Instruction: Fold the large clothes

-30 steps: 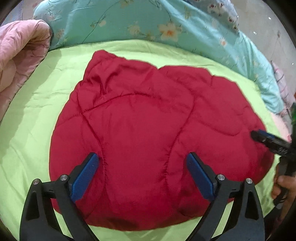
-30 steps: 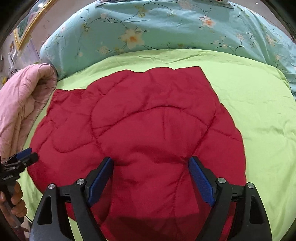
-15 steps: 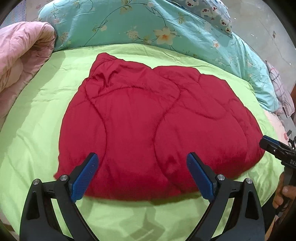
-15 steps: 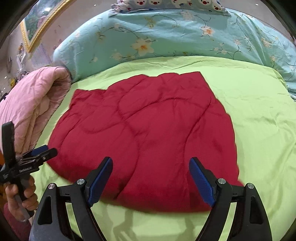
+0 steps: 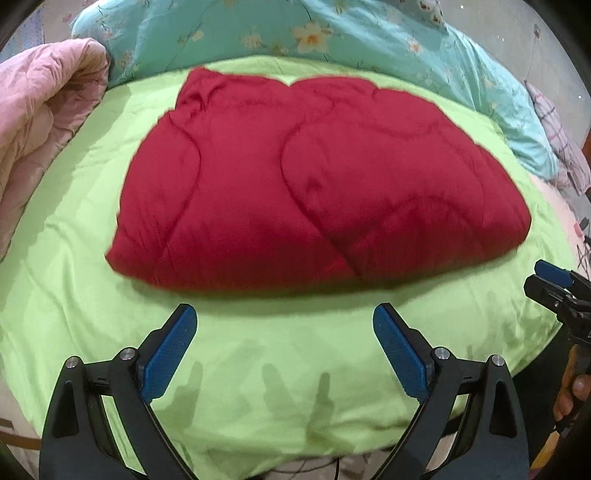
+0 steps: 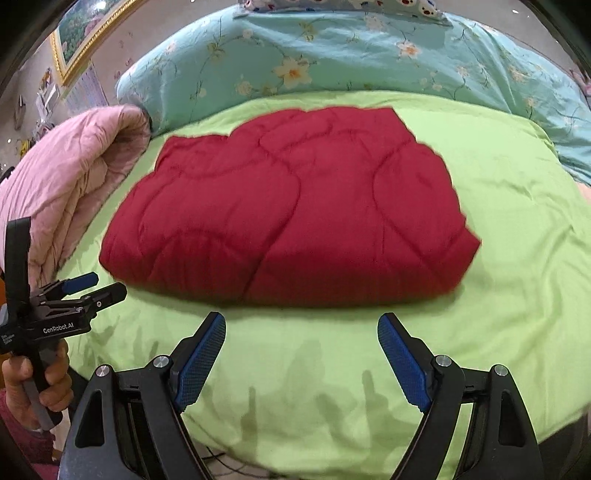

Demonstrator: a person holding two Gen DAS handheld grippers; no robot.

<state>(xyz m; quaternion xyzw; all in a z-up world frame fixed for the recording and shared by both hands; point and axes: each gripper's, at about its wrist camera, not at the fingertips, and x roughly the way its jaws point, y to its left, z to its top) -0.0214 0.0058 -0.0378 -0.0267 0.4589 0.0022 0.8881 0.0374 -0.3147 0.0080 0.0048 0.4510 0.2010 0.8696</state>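
While your left tool [image 5: 284, 347] hangs above the lime-green bed sheet [image 5: 258, 387] with its blue-padded fingers [image 5: 168, 354] spread wide and nothing between them, the folded red quilted garment [image 5: 314, 192] lies flat on the bed just beyond the fingertips, apart from them. Your right tool [image 6: 301, 356] is likewise wide open and holds nothing, its pads [image 6: 402, 362] short of the garment's near edge.

From the left wrist view you see the red garment's right end as a thick, rounded fold, and past it a checked pink cloth [image 5: 557, 136] at the bed's right edge, which the other view does not show clearly. That view also catches your right tool from the side at the far right, with fingers of the hand [image 5: 570, 395] on its grip.

From the right wrist view you see a gold-framed picture [image 6: 85, 33] on the wall at upper left, and your left tool side-on at lower left, its handle gripped by your left hand [image 6: 33, 384].

Both views show the rolled pink quilt [image 6: 70, 184] to the left of the garment and the teal floral bedding [image 6: 332, 55] behind it.
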